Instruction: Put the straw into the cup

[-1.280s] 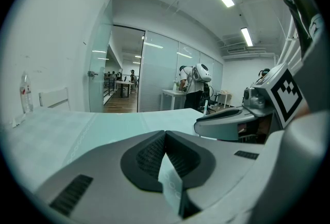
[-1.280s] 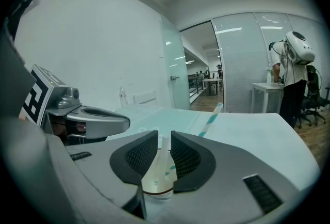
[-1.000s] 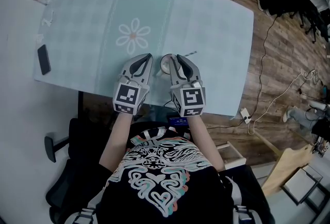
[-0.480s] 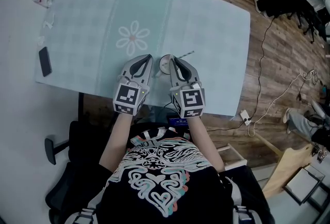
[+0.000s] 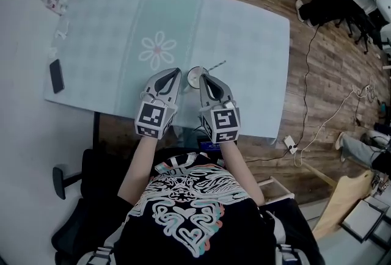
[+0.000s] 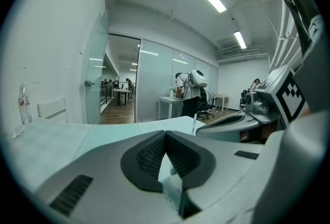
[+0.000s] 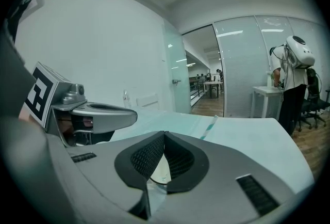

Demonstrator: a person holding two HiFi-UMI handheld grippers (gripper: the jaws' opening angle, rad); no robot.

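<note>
Near the front edge of the table (image 5: 244,44), side by side: left gripper (image 5: 176,72) and right gripper (image 5: 203,77), both clenched, pads pressed tip to tip and closed on themselves. Between the two noses, a small white cup (image 5: 193,76), just beside each. From the cup, a striped straw (image 5: 215,66), tilted, slanting away to the right over the pale green cloth; lower end at the rim, hard to tell how deep. Far off to the left, a dark phone (image 5: 55,76); beyond it, a small bottle (image 5: 52,1).
</note>
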